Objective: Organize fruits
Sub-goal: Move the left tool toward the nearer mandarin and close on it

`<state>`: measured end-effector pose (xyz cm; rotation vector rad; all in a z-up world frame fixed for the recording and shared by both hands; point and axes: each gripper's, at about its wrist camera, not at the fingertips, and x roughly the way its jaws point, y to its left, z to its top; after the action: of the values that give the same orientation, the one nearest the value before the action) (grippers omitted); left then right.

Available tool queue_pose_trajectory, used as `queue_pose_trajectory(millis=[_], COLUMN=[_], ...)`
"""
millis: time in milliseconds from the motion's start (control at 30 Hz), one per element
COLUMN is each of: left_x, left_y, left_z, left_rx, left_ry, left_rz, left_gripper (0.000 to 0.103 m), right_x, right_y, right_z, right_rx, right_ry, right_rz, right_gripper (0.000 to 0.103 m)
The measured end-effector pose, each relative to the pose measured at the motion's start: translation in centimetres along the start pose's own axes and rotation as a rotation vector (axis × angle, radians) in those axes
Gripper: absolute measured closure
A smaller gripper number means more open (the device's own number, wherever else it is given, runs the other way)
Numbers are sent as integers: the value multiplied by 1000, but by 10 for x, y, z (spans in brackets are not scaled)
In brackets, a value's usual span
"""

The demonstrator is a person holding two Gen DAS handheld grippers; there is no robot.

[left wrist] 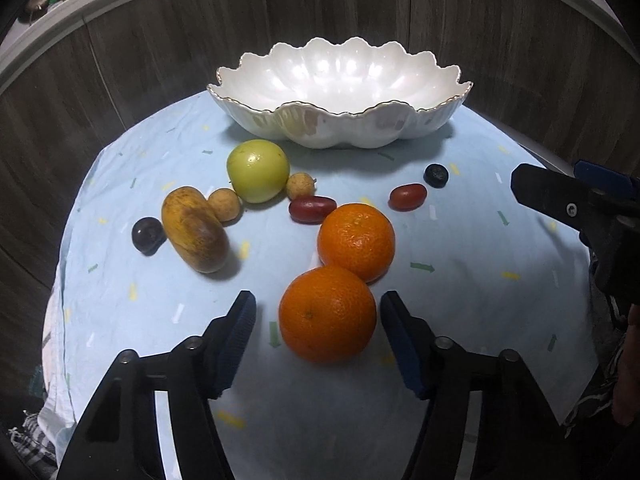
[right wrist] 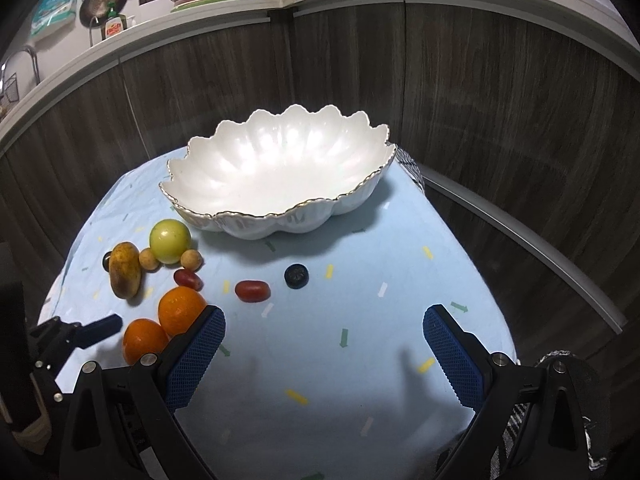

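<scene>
Left tongs (left wrist: 318,334): jaws parted around the near orange (left wrist: 327,314), one blue pad on either side, neither pad touching the peel.
Right tongs (right wrist: 324,354): released wide, nothing between the pads, above bare cloth at the near right.
Near orange: on the cloth, touching the far orange (left wrist: 356,242) just behind it.
Yellow-brown fruit (left wrist: 195,229): to the left, lying long, with a dark round fruit (left wrist: 148,235) on its left side.
Green apple (left wrist: 258,171): further back, a small tan fruit (left wrist: 224,204) to its left, another (left wrist: 301,186) to its right.
Red oblong fruits (left wrist: 312,209): one near the oranges, one farther right (left wrist: 408,197).
Dark berry (left wrist: 436,175): right of those.
White scalloped bowl (left wrist: 340,120): at the far edge of the pale blue tablecloth (left wrist: 460,288), holding no fruit.
</scene>
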<state>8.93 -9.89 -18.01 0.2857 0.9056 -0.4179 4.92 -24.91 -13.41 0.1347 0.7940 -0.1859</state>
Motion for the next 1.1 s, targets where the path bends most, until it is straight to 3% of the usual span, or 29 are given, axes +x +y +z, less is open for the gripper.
queue_pose_trajectory(millis=[300, 633, 1100], left_x=[3, -3, -29], left_y=[0, 4, 42], left_z=[0, 0, -4], left_rx=[-7, -16, -86], left_ry=[-8, -30, -73], left_rz=[-27, -36, 66], left_gripper=[57, 59, 59], right_x=[4, 4, 4], right_y=[1, 5, 49], right_z=[-2, -3, 6], right_rx=[-8, -20, -141], right_ry=[11, 8, -25], right_rz=[-9, 4, 56], right_gripper=[2, 2, 2])
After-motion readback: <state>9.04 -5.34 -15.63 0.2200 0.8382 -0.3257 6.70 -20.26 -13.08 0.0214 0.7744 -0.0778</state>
